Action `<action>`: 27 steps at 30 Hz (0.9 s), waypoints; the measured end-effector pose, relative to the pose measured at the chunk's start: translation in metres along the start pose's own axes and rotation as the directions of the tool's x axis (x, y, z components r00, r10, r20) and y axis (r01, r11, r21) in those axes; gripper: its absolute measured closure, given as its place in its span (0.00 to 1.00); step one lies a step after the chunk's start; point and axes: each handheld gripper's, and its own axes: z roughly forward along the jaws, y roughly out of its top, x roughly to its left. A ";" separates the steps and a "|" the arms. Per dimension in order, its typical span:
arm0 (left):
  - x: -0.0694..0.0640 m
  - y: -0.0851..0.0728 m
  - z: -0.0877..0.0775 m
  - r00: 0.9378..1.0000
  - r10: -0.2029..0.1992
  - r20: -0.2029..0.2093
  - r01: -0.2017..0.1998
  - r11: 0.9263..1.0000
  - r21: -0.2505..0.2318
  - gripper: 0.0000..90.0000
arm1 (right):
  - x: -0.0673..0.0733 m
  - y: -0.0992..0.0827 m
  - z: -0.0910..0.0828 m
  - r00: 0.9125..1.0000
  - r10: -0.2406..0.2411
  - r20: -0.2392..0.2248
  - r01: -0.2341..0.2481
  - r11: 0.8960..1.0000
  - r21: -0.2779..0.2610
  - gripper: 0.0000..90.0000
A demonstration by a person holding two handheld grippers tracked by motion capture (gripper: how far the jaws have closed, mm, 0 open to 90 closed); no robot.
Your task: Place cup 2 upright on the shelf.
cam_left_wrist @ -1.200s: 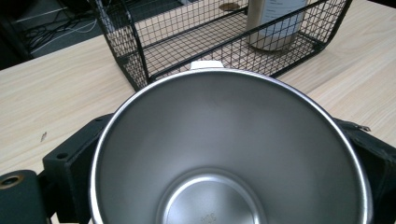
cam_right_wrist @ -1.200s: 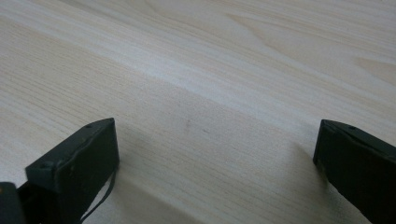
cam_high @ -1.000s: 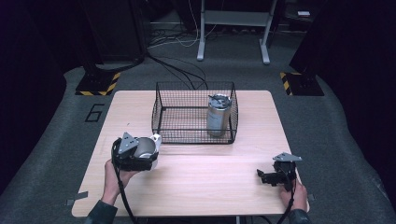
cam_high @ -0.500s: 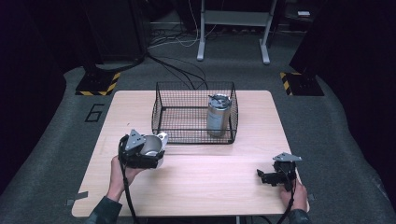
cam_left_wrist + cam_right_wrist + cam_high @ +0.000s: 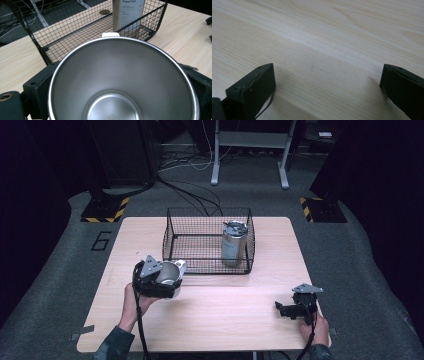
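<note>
Clamped in my left gripper (image 5: 165, 282), the steel cup (image 5: 122, 82) has travelled from the table's left edge up to the wire basket (image 5: 210, 242), just short of its front wall. Dropping it in beside the tumbler (image 5: 234, 242) looks next; my right gripper (image 5: 327, 92) rests spread wide on the table (image 5: 225, 320).

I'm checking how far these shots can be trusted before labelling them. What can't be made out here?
- Steel cup: left gripper view, bottom edge cuts off its base; its outer wall is hidden by its own rim.
- Can in the wire basket: top cut off by the upper edge.
- Left gripper: high view, jaws too small to tell apart.
</note>
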 end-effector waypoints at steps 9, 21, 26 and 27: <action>-0.002 0.013 0.004 0.999 0.000 0.045 0.000 1.000 0.001 0.06 | 0.000 0.000 0.000 1.000 0.000 0.000 0.000 1.000 0.000 0.00; -0.007 0.035 0.011 0.995 0.027 0.092 -0.026 1.000 -0.014 0.06 | 0.000 0.000 0.000 1.000 0.000 0.000 0.000 1.000 0.000 0.00; -0.008 0.040 0.012 0.994 0.047 0.100 -0.045 0.999 -0.018 0.06 | 0.000 0.000 0.000 1.000 0.000 0.000 0.000 1.000 0.000 0.00; -0.009 0.041 0.012 0.994 0.044 0.101 -0.042 0.999 -0.022 0.06 | 0.000 0.000 0.000 1.000 0.000 0.000 0.000 1.000 0.000 0.00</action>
